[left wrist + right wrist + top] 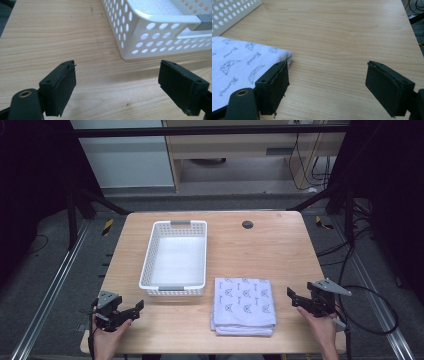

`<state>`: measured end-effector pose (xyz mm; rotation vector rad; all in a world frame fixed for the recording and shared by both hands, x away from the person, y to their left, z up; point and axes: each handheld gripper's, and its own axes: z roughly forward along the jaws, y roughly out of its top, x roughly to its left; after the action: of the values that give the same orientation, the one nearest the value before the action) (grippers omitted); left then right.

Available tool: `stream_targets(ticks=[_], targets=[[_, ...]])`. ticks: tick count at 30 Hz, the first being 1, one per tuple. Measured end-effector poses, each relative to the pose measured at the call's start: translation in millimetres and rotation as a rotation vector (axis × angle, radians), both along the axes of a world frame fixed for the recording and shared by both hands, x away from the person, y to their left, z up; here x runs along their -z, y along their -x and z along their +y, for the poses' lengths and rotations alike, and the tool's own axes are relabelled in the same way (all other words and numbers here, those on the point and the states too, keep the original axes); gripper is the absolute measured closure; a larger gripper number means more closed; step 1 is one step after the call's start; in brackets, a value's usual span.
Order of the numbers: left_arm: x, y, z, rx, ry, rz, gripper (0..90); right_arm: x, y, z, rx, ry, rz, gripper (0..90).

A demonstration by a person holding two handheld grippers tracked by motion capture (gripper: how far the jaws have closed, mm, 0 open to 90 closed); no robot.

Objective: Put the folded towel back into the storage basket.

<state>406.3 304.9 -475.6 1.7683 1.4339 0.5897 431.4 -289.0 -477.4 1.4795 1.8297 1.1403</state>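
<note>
While grippers hover, basket neighbours towel.

Light wooden table, rectangular, rounded corners, pale grain; small round dark grommet set near far edge. Grey carpeted floor all around, darker at the sides. Metal floor rails running along left and right of the table. Black frame struts slanting down behind the far corners; black crossbar overhead. Yellow-and-black hazard tape marks on floor at both far corners. Pale wooden cabinet beyond the table, white panel to its left. Loose black cables at right rear. Even overhead lighting, dark side margins.
</note>
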Motion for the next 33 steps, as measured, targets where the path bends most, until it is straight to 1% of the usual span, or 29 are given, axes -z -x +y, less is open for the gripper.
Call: stream_targets(ticks=[2, 4, 5, 7, 10, 15, 21, 23, 24, 33], targets=[[-0.7, 1.2, -3.8, 0.008, 0.011, -0.003, 14.0, 0.1, -0.3, 0.5, -0.003, 0.015, -0.004, 18.8], [-1.3, 1.8, -5.2, 0.014, 0.006, -0.006, 14.0, -0.4, 0.1, 1.5, -0.005, 0.012, -0.001, 18.9], [-1.7, 2.3, -6.8, 0.017, 0.004, -0.008, 14.0, -0.5, 0.1, 2.2, -0.007, 0.018, -0.006, 18.9], [-2.6, 3.6, -9.5, 0.023, 0.009, -0.015, 14.4, -2.4, 1.3, 5.4, -0.018, 0.017, -0.009, 19.2], [-4.5, 6.8, -13.7, 0.036, 0.014, -0.028, 15.6, -3.7, 2.4, 8.0, -0.028, 0.028, -0.016, 19.9], [-5.7, 9.6, -18.4, 0.053, 0.016, -0.032, 16.7, -4.4, 3.2, 10.0, -0.038, 0.041, -0.021, 20.9], [-8.0, 13.1, -24.5, 0.074, 0.034, -0.045, 17.3, -6.9, 4.8, 11.7, -0.048, 0.027, -0.025, 21.1], [-8.7, 13.9, -26.3, 0.083, 0.032, -0.045, 17.7, -7.8, 5.1, 12.0, -0.05, 0.029, -0.029, 21.3], [-9.0, 14.1, -27.6, 0.091, 0.035, -0.041, 17.7, -8.3, 5.2, 12.0, -0.051, 0.03, -0.032, 21.6], [-12.4, 16.7, -35.7, 0.112, 0.052, -0.053, 19.8, -15.5, 6.4, 13.6, -0.068, 0.008, -0.043, 26.0]])
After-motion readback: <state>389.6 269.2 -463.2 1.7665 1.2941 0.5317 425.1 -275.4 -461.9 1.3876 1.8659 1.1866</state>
